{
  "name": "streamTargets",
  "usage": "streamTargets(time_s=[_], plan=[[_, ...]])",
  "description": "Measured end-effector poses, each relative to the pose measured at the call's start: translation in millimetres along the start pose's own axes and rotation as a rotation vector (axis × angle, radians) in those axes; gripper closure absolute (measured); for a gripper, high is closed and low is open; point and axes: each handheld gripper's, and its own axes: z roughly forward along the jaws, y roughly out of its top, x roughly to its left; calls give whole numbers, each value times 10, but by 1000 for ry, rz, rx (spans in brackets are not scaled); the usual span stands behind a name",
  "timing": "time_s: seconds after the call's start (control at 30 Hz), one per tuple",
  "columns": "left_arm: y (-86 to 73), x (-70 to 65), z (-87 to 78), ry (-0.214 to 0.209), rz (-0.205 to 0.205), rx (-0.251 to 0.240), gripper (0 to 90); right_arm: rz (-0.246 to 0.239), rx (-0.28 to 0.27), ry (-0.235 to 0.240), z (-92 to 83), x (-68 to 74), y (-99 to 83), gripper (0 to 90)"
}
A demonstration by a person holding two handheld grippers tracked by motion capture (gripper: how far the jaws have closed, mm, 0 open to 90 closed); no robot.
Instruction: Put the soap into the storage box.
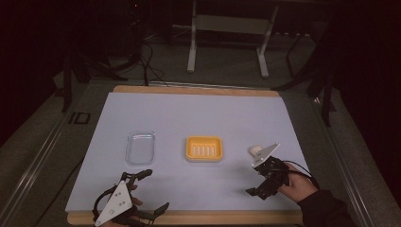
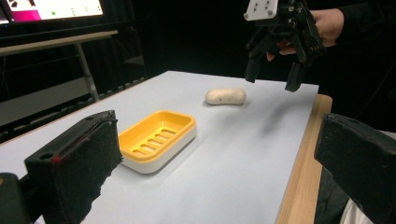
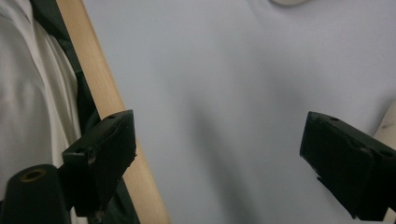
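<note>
A pale blue-grey sheet covers the table (image 1: pixel 198 113), its wooden rim showing along the near and far edges, with dark floor and a white metal stand (image 1: pixel 229 35) beyond the far edge. Most of the sheet lies bare, with wide open room toward the far edge and both far corners.

The left hand-held gripper (image 1: pixel 153 189) sits at the near-left corner, tilted on its side over the near edge, jaws spread wide and holding nothing; its grey three-cornered plate faces up. The right hand-held gripper (image 1: pixel 257 178) hangs above the sheet near the near-right corner, held in a hand (image 1: pixel 298 185) with a dark sleeve, jaws parted and empty, pointing down and toward the table's centre.

A yellow soap dish (image 1: pixel 204 148) with a slotted floor and white base rests near the middle of the table, closer to the near edge. A clear plastic lid or tray (image 1: pixel 140 147) lies well apart to its left, flat on the sheet.

A cream-coloured soap bar (image 2: pixel 226 96) lies on the sheet between the dish and the right edge. From the high view it is half hidden behind the right gripper's plate; the left gripper view shows it whole, lying flat, apart from the dish, with the right gripper raised clear beyond it. The right gripper view adds the near wooden edge and what may be the bar's pale end at its right border.
</note>
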Motion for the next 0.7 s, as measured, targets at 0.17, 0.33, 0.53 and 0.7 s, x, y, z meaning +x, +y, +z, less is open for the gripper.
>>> streamTargets(time_s=[0.17,0.33,0.53,0.7], plan=[[-1,0,3,-1,-3,5,6,10,33,-3,-7,-11,8,104],[-2,0,4,0,-4,5,6,11,145,18,51,-7,15,104],[-3,0,7,-2,-4,8,6,24,209,29,84,-38,18,104],[-6,-1,12,-3,-3,14,6,26,236,10,92,-53,19,104]])
